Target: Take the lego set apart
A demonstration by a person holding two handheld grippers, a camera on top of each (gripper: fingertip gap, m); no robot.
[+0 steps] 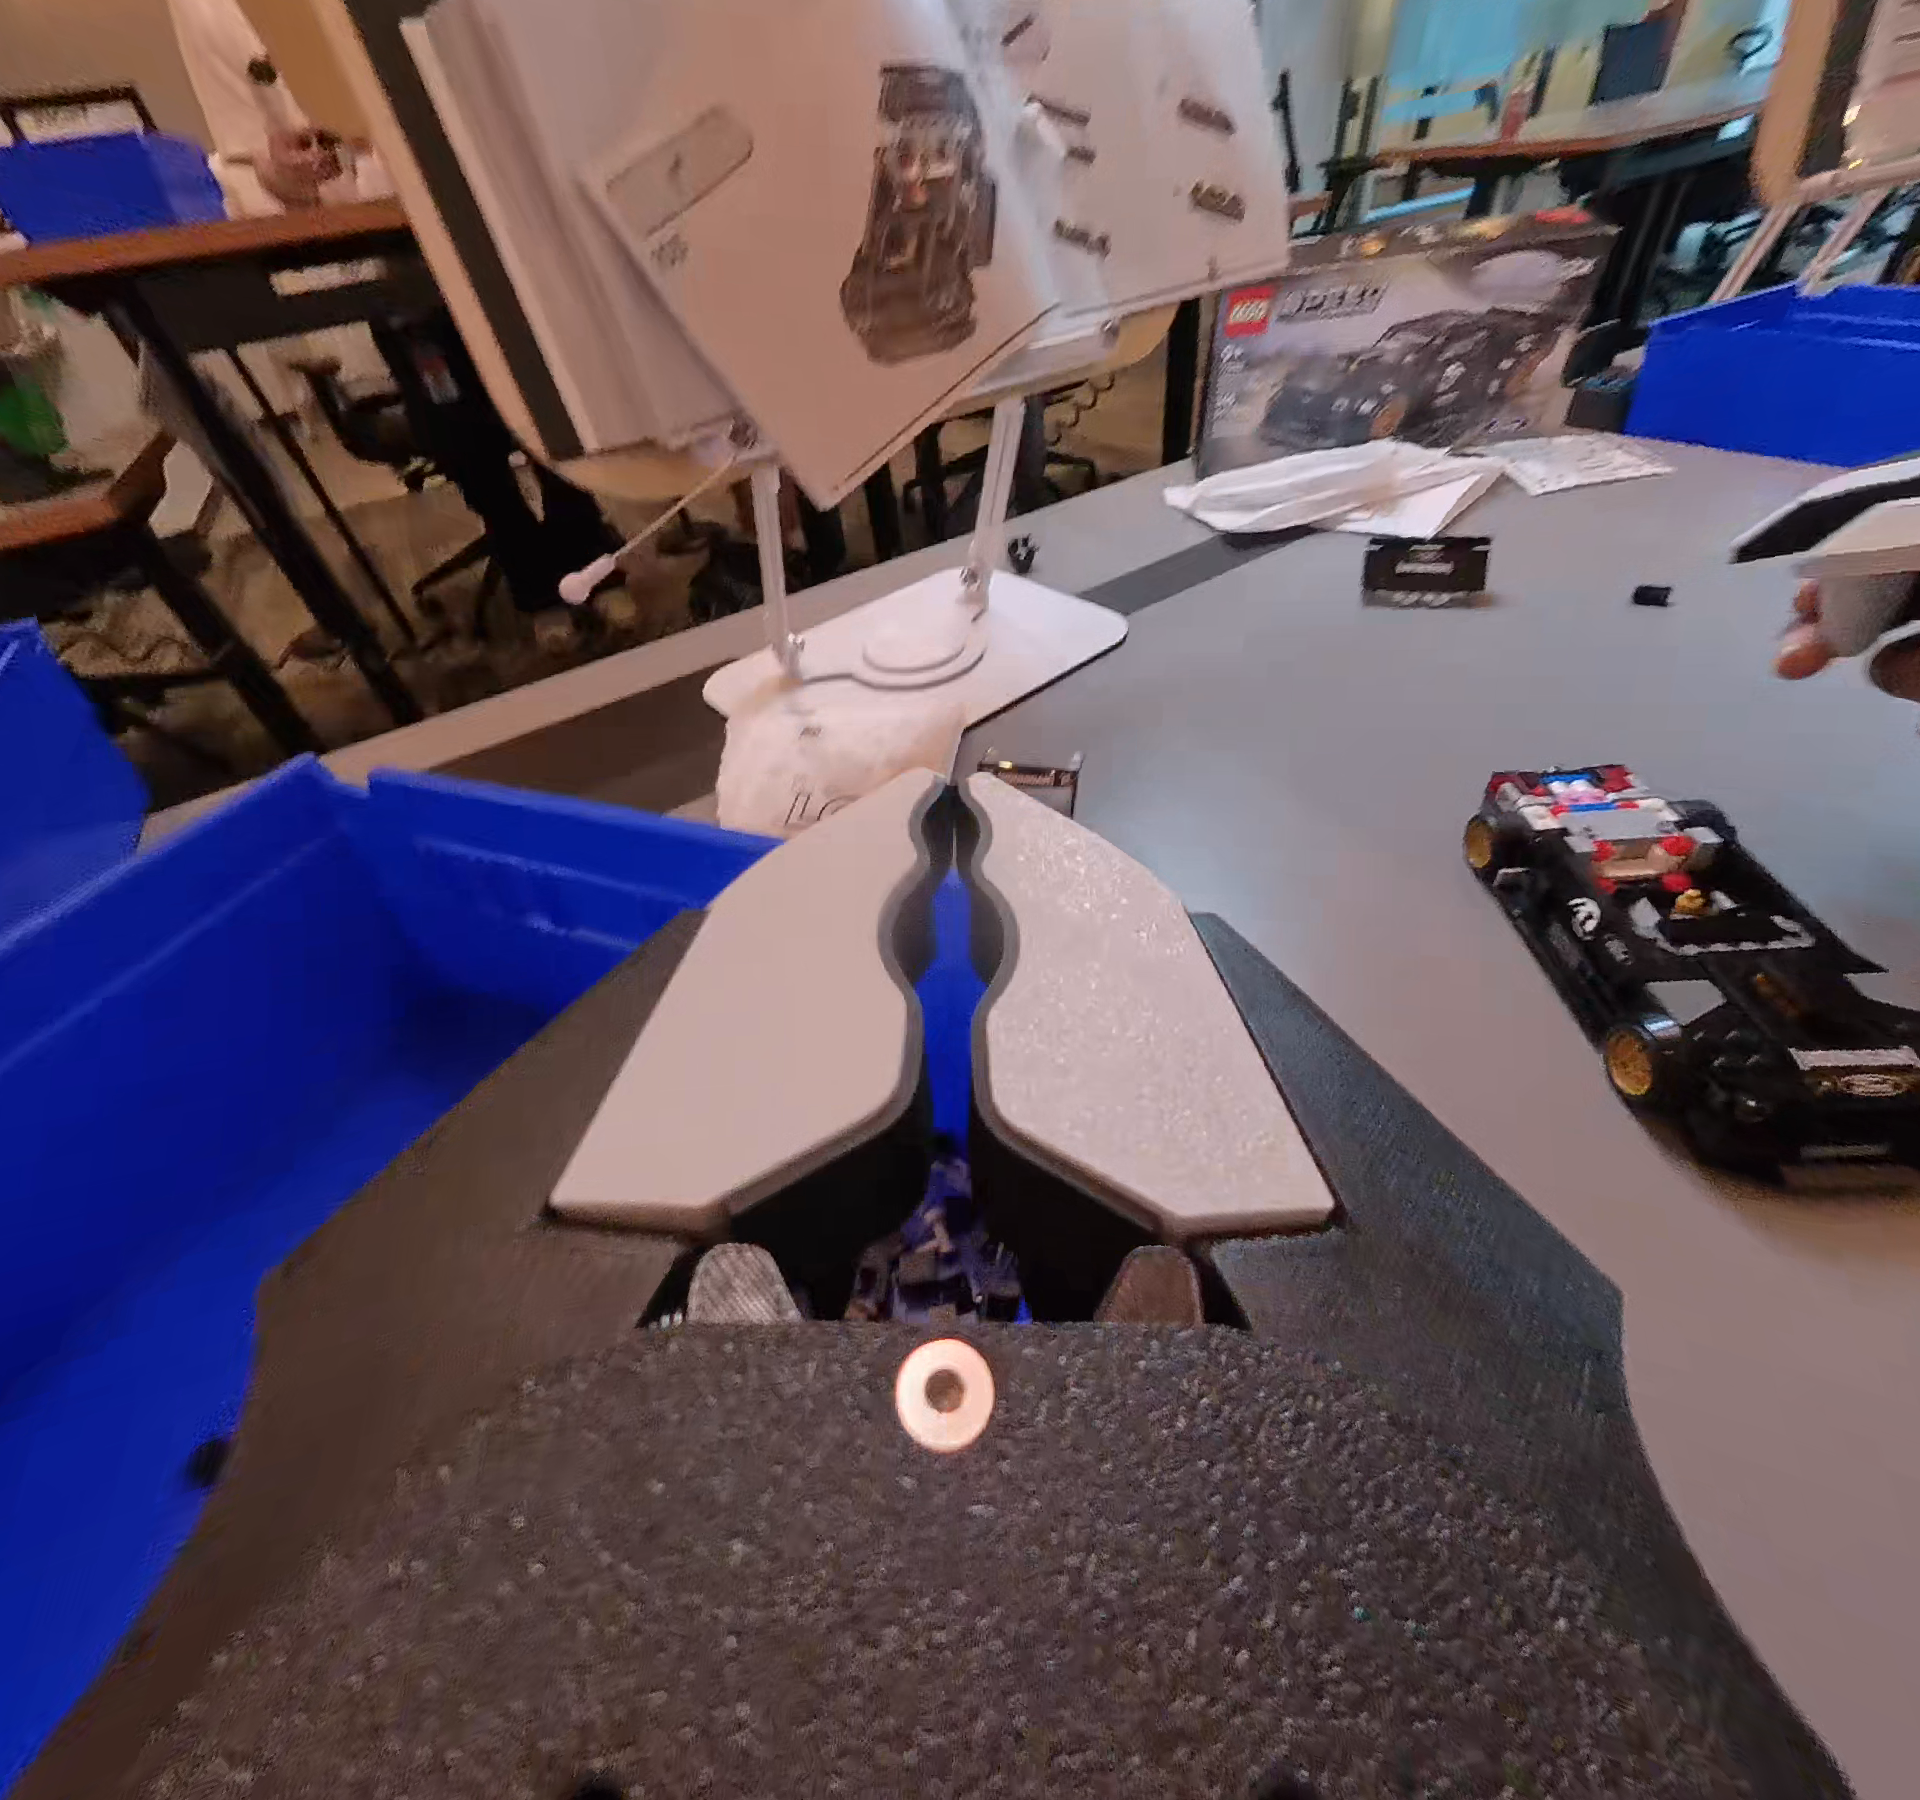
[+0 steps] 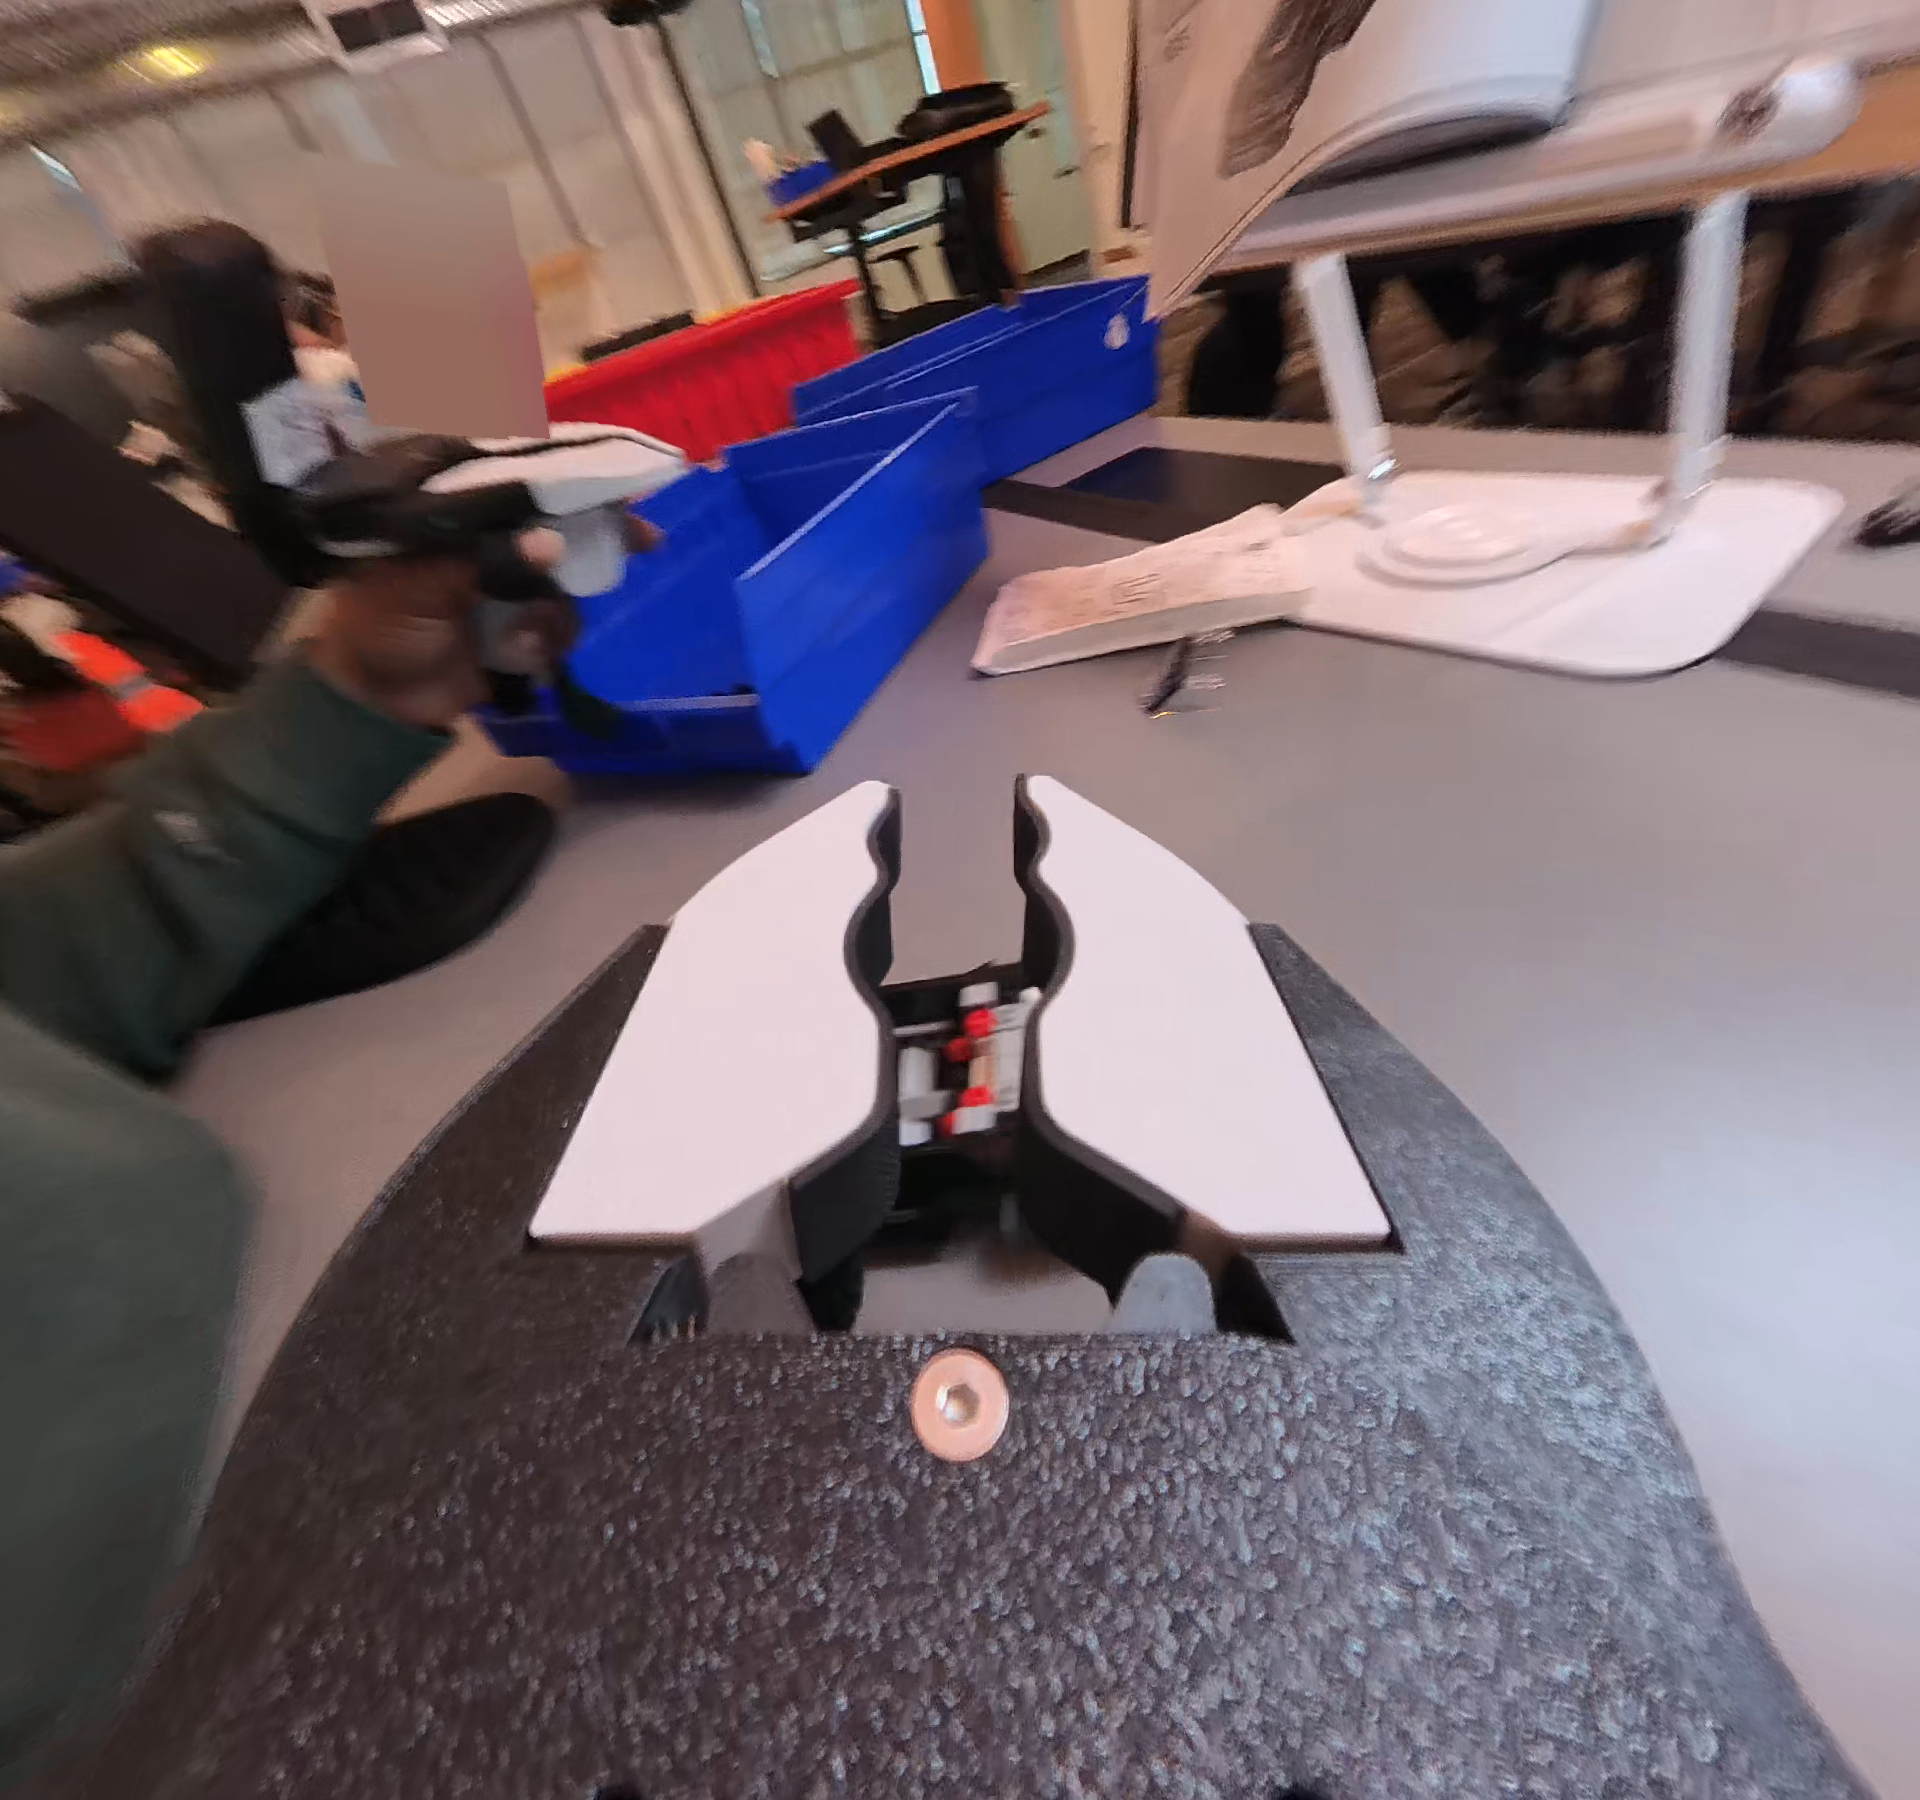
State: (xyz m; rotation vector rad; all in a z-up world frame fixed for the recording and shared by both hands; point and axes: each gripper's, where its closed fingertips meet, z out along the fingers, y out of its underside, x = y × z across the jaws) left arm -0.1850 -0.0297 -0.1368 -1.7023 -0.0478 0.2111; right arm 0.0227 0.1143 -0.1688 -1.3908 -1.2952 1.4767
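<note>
My left tongs (image 1: 952,800) are closed, tips touching, with nothing visible between them. They hang over the blue bin (image 1: 260,971), which sits on the counter (image 1: 1299,732) below and to their left; small dark and blue pieces show through the gap near their base, too blurred to identify.

The lego car (image 1: 1704,981), black with gold wheel hubs and an exposed grey-and-red interior, lies on the counter well to the right of my left tongs, untouched by them.

My right tongs (image 2: 956,805) are open, fingers apart, and positioned directly above the car (image 2: 961,1064); only a strip of its grey and red bricks shows between the fingers. Whether the fingers touch the car, I cannot tell.

Ahead of the left tongs stands a white book stand (image 1: 935,638) carrying the open instruction booklet (image 1: 831,212). Beyond it to the right: the set's box (image 1: 1403,337) and loose paper sheets (image 1: 1340,493).
</note>
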